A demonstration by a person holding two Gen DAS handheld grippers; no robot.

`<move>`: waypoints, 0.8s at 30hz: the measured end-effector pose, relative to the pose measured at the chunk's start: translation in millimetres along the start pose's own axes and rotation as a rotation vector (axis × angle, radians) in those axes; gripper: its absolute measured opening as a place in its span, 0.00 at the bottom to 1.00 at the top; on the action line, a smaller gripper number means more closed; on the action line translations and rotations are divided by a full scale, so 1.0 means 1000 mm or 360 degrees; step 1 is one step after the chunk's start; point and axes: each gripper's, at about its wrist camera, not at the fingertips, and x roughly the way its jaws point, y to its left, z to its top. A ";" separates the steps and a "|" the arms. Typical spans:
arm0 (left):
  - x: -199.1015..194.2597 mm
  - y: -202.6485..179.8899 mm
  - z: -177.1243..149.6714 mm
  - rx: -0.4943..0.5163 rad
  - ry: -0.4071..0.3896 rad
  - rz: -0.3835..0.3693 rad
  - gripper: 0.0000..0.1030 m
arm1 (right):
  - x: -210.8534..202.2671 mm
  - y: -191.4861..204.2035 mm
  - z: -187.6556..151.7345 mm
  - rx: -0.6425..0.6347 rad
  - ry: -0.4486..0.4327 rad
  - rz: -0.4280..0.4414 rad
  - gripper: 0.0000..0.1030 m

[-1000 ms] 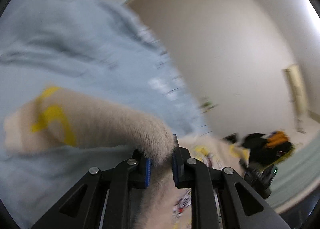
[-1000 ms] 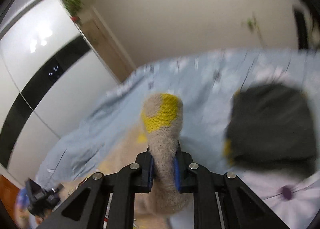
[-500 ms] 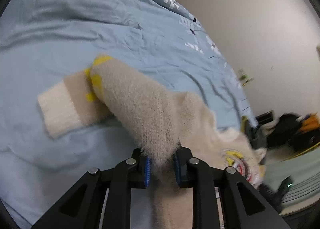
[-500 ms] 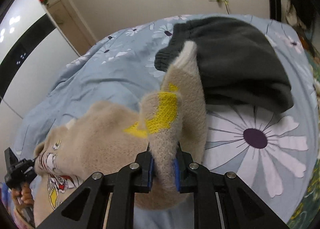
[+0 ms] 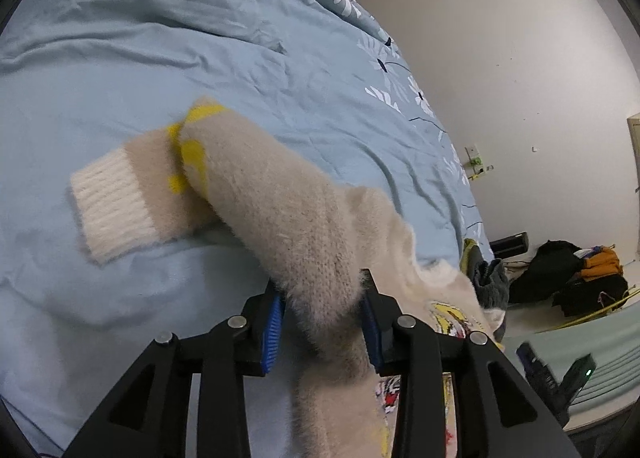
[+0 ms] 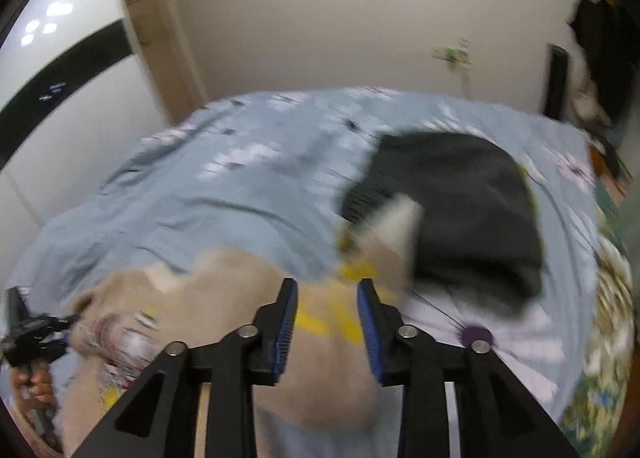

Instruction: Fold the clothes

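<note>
My left hand-held gripper (image 5: 322, 322) is opening, its pads letting go of the beige sweater's (image 5: 404, 258) fuzzy sleeve (image 5: 280, 210), which still lies between the jaws and drapes over the blue bed cover (image 5: 160, 58). My right hand-held gripper (image 6: 327, 322) is also opening, jaws apart and free above the sweater's other sleeve (image 6: 380, 242), whose cuff touches the dark folded garment (image 6: 460, 202) farther up the bed.
</note>
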 end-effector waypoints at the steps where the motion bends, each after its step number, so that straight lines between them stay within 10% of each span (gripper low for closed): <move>1: 0.002 0.000 0.000 0.0002 0.0008 -0.0003 0.35 | 0.008 0.010 0.007 -0.0031 0.0030 0.0065 0.53; 5: 0.003 0.002 -0.001 0.0003 0.0020 -0.0027 0.35 | 0.062 0.049 0.028 -0.0148 0.0253 0.0240 0.53; 19: 0.011 0.006 0.006 0.0009 0.0021 -0.0083 0.35 | 0.191 0.075 0.038 -0.0306 0.0778 0.0170 0.53; 24: 0.014 0.000 0.008 0.0037 0.0009 -0.0069 0.34 | 0.181 0.081 0.030 -0.0407 0.0797 0.0142 0.28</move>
